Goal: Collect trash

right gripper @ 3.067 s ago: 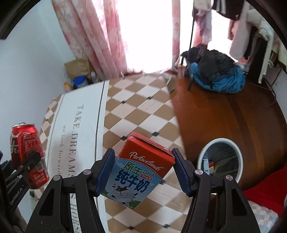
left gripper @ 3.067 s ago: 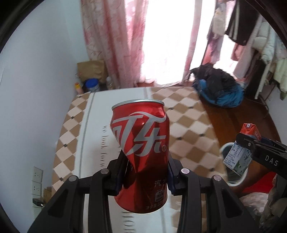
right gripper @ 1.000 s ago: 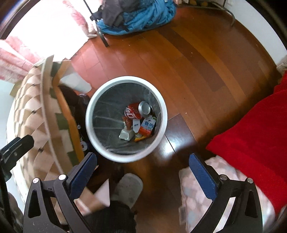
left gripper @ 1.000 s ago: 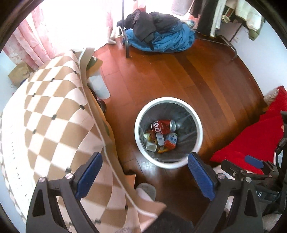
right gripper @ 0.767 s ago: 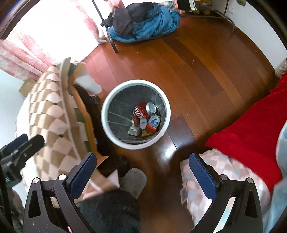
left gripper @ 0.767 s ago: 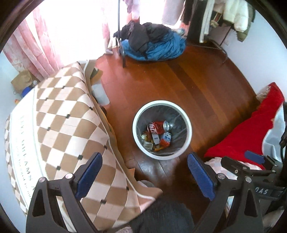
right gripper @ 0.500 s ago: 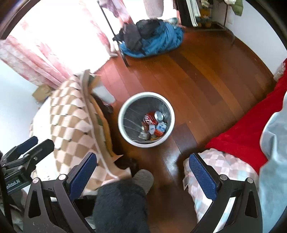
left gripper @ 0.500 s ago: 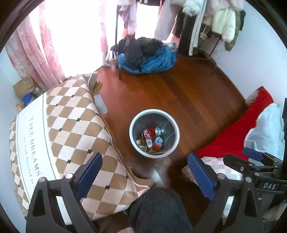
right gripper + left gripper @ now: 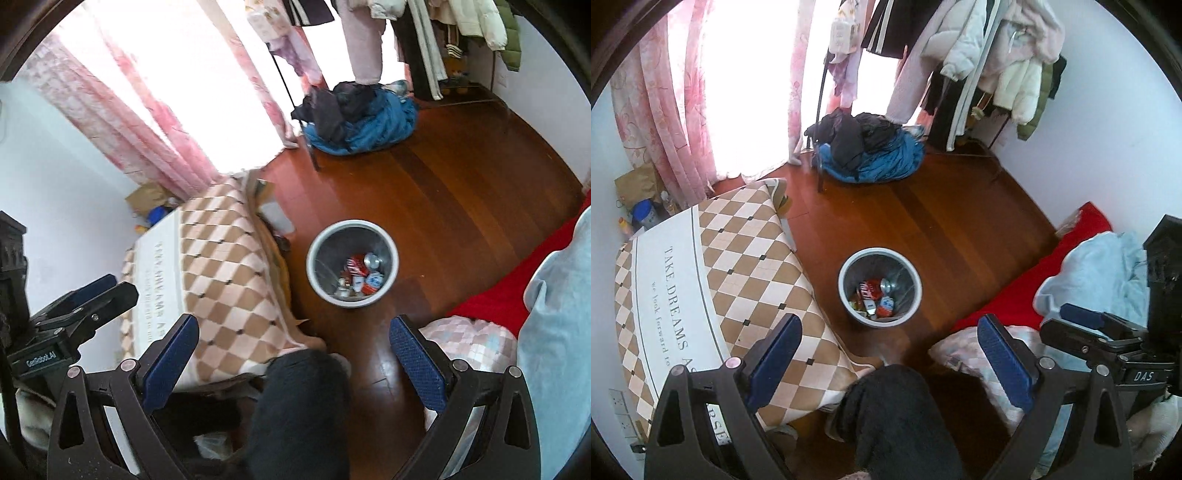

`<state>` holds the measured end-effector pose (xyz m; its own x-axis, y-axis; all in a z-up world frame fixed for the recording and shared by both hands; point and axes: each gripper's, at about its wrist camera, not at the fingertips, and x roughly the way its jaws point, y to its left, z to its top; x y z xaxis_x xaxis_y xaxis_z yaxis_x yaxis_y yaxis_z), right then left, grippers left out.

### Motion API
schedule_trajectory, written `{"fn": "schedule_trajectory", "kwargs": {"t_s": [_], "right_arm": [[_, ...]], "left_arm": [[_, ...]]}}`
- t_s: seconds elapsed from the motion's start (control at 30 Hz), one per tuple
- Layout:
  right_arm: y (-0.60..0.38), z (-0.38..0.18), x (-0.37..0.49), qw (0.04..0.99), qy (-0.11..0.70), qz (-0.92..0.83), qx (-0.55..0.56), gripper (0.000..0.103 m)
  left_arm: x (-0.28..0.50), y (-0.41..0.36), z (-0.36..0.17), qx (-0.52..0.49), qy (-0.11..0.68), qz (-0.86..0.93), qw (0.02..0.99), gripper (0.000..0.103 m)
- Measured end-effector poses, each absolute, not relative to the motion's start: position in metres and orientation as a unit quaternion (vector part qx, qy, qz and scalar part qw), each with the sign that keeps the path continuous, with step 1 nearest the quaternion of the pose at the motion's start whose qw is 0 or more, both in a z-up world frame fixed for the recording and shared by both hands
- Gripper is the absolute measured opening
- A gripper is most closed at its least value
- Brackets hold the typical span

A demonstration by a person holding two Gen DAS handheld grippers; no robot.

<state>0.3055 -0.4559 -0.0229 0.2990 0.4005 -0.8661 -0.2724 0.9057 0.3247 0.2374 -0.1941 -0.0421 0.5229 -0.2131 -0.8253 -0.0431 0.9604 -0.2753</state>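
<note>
Trash lies in the white bin point(image 9: 846, 291) on the wooden floor point(image 9: 960, 236), red can point(image 9: 870, 289) on top, while my left claw point(image 9: 890, 354) and right claw point(image 9: 295, 354) both gape empty above.

The bin point(image 9: 912, 295) is pale grey with a red can point(image 9: 870, 287) and a red-and-blue carton point(image 9: 886, 304) inside. The worktop point(image 9: 746, 258) wears brown-and-cream diamonds. The floor point(image 9: 960, 229) is reddish-brown wood, the curtains point(image 9: 665, 110) pink and flowered.
</note>
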Motion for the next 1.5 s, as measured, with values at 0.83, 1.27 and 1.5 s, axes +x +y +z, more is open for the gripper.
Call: {"fn": "schedule_trajectory", "kwargs": {"t_s": [0.83, 1.27, 1.5], "right_arm": [[-0.436, 0.027, 0.262, 0.799, 0.538, 0.264, 0.053, 0.103], [-0.439, 0.030, 0.259, 0.799, 0.540, 0.261, 0.040, 0.103], [-0.440, 0.033, 0.259, 0.798, 0.541, 0.262, 0.038, 0.103]], "left_arm": [[0.198, -0.183, -0.011, -0.149, 0.468, -0.072, 0.868, 0.102], [0.195, -0.183, -0.007, -0.144, 0.470, -0.078, 0.867, 0.103], [0.194, -0.183, -0.008, -0.145, 0.470, -0.081, 0.867, 0.103]]}}
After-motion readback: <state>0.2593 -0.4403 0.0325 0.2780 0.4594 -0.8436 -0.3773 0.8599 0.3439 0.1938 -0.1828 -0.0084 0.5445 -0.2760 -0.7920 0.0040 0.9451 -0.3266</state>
